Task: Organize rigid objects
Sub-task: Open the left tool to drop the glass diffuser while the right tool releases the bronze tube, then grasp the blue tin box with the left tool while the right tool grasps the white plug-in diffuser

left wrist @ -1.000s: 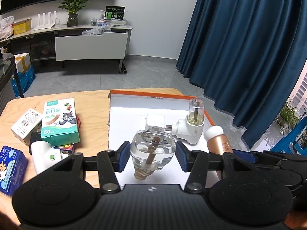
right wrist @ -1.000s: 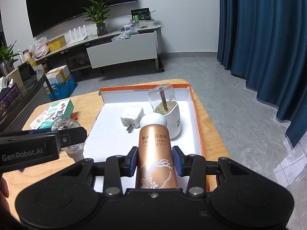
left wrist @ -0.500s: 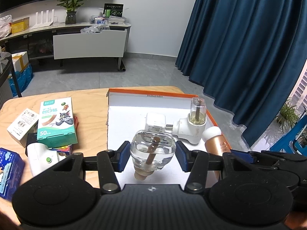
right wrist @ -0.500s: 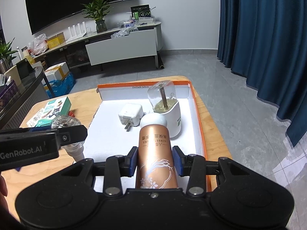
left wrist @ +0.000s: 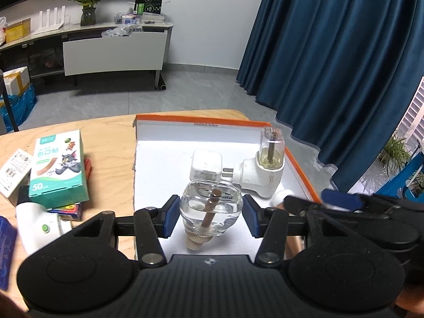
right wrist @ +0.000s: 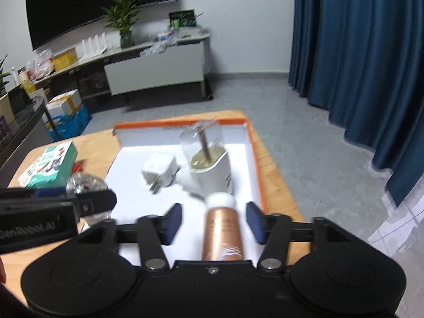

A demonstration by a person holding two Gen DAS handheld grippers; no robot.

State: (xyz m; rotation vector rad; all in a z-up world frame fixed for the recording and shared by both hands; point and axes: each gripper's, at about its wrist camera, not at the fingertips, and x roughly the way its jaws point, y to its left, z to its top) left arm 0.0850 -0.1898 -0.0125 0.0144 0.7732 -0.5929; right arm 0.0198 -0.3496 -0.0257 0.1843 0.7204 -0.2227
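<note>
My left gripper (left wrist: 210, 216) is shut on a clear glass refill bottle (left wrist: 212, 209) with a brown wick, held over the front of the white, orange-edged tray (left wrist: 169, 159). My right gripper (right wrist: 213, 222) is open, its pads apart on both sides of a copper bottle with a white cap (right wrist: 222, 228) that lies in the tray (right wrist: 246, 159). A white charger plug (left wrist: 206, 164) and a white plug-in vaporizer with a clear bottle (left wrist: 267, 169) stand further back in the tray. The left gripper shows at the left of the right wrist view (right wrist: 87, 198).
On the wooden table left of the tray lie a green plaster box (left wrist: 58, 167), a white box (left wrist: 14, 167), a white plug-in device with a green button (left wrist: 39, 225) and a blue pack (left wrist: 5, 257). The table's right edge is close behind the tray (right wrist: 281, 180).
My right gripper has opened and let go of the copper bottle, which now lies in the tray. My left gripper still holds the glass bottle, slightly further forward.
</note>
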